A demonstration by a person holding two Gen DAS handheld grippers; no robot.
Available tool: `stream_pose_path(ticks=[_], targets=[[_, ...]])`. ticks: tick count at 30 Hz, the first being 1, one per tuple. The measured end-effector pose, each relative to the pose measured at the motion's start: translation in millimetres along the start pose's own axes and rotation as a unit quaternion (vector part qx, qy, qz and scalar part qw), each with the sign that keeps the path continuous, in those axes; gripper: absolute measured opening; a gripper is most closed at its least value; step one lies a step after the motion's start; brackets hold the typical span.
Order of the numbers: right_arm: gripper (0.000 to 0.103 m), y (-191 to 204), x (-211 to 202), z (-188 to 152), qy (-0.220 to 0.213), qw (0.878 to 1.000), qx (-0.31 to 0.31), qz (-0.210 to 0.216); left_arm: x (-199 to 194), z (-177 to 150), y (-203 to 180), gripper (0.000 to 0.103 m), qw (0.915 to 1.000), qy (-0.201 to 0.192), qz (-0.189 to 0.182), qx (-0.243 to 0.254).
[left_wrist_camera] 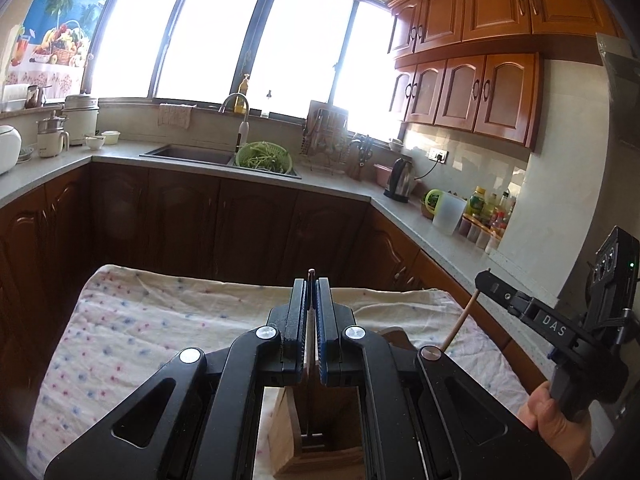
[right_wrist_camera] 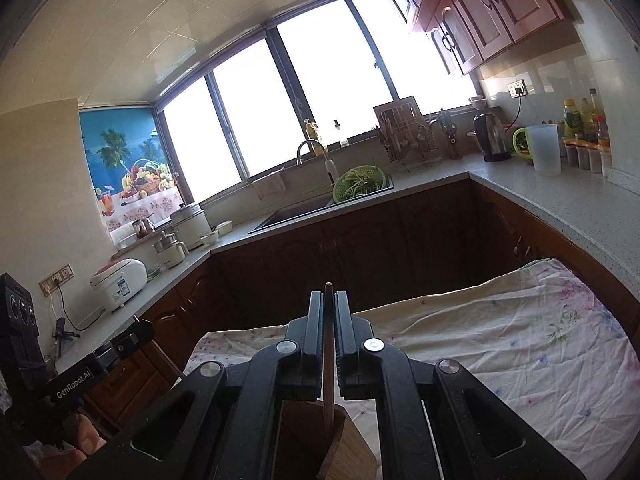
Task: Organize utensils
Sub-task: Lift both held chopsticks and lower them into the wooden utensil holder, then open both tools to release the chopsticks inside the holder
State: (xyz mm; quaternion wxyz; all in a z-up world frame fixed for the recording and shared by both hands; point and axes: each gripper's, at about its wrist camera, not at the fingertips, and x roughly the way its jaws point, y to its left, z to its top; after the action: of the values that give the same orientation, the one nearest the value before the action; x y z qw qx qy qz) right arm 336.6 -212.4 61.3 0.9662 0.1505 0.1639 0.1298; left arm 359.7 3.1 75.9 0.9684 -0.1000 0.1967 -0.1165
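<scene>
Cloth-covered table point(left_wrist_camera: 140, 320): left claw point(left_wrist_camera: 311, 284) and right claw point(right_wrist_camera: 329, 298) each clench utensils over the wooden holder point(right_wrist_camera: 344, 444).

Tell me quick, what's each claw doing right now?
Left gripper: shut on a thin dark utensil.
Right gripper: shut on a wooden stick.

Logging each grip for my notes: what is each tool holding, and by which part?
Left tool: a thin dark utensil, near its upper end. Right tool: a wooden stick, near its top. Both hang into the wooden holder.
</scene>
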Motion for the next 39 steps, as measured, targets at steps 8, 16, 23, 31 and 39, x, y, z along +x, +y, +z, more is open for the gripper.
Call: stream_pose_path(ticks=[8, 16, 23, 31, 39], targets=[[0.005, -3, 3, 2, 0.009, 1.0, 0.005, -0.007, 2, 0, 10, 0.004, 0.9999, -0.003, 0.01, -0.007], [0.011, -6, 4, 2, 0.015, 1.0, 0.014, -0.007, 4, 2, 14, 0.008, 0.9998, 0.006, 0.014, -0.012], [0.066, -6, -14, 6, 0.001, 1.0, 0.026, 0.006, -13, 3, 17, 0.06, 0.9993, 0.0, 0.031, -0.019], [0.091, -7, -46, -3, -0.003, 0.999, 0.037, 0.02, -46, -12, 24, 0.075, 0.9985, 0.01, 0.041, -0.036], [0.094, -10, -81, -30, 0.019, 0.999, 0.039, 0.017, -77, -40, 26, 0.077, 0.9969, 0.04, 0.047, -0.049]])
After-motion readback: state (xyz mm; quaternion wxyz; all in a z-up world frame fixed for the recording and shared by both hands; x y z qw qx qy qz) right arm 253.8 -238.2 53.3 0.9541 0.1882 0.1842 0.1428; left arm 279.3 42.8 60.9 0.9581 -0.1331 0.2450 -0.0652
